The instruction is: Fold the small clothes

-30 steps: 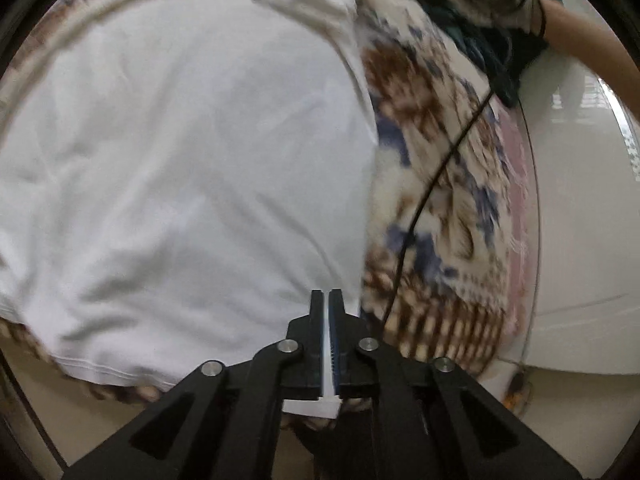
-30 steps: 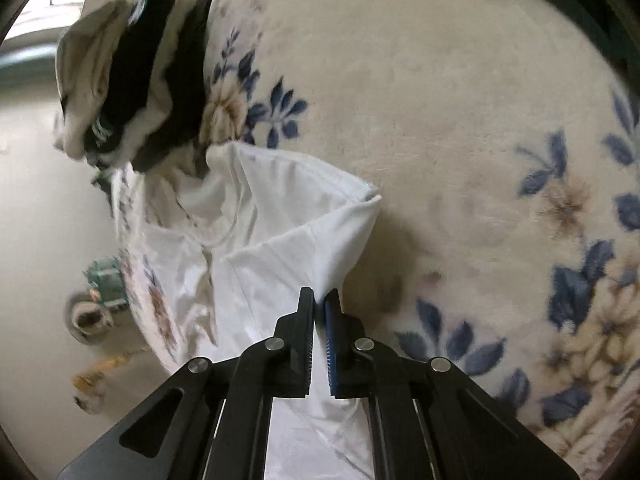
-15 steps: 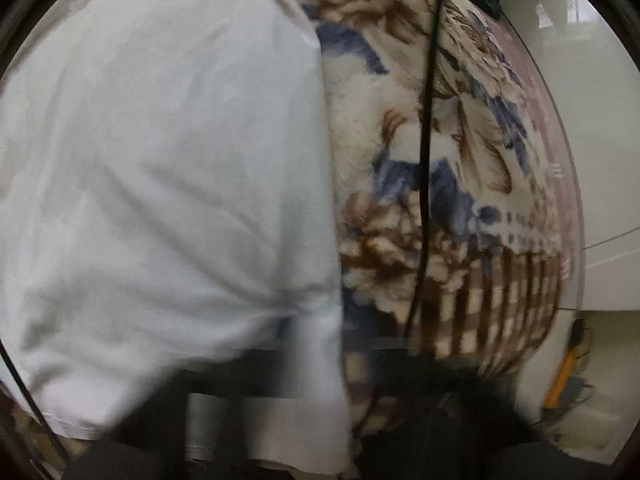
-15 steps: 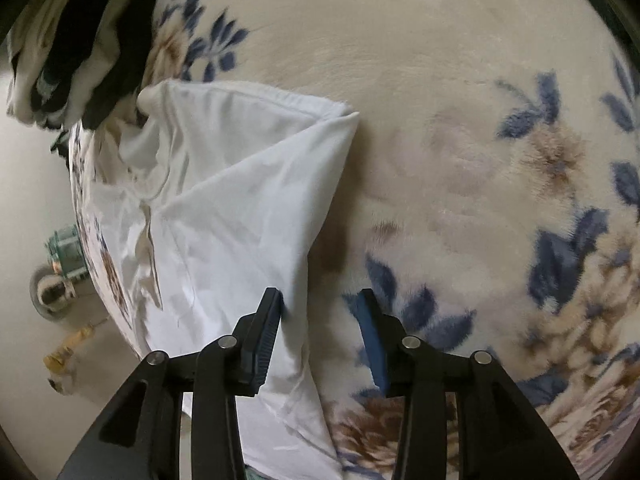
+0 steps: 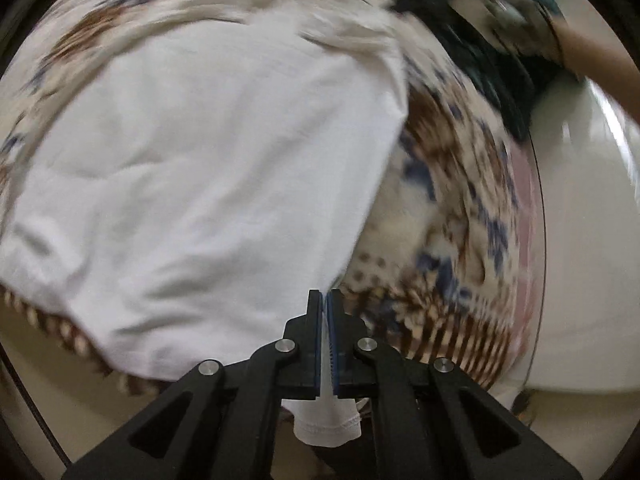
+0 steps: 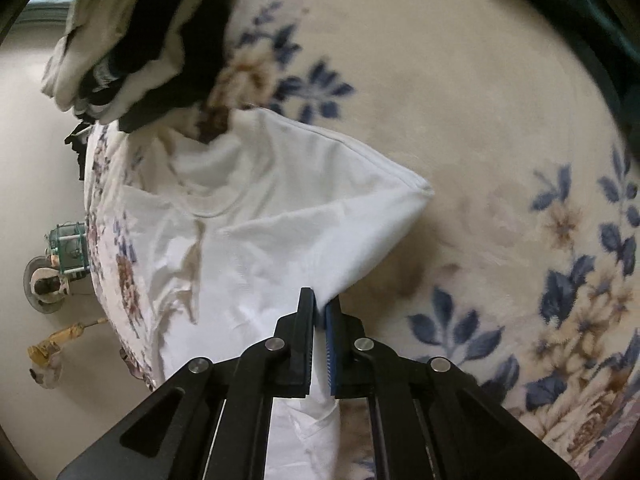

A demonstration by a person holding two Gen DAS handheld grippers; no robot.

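Right gripper (image 6: pixel 320 312) reclosed since half a second ago, when its jaws stood apart beside the cloth; they now pinch the folded edge of the white cotton t-shirt (image 6: pixel 280 216). Left gripper (image 5: pixel 324 304) again sharp in view after the blurred frame, jaws pressed together on the shirt's hem, white fabric hanging out below the fingers. Shirt lies spread on a cream plush blanket with blue and brown flowers (image 6: pixel 460 100), one side folded over to a point, collar toward the far end. Pile of black-and-white clothes (image 6: pixel 132 40) touches the collar end. Left view motion-blurred; bare forearm (image 5: pixel 592 64) top right.
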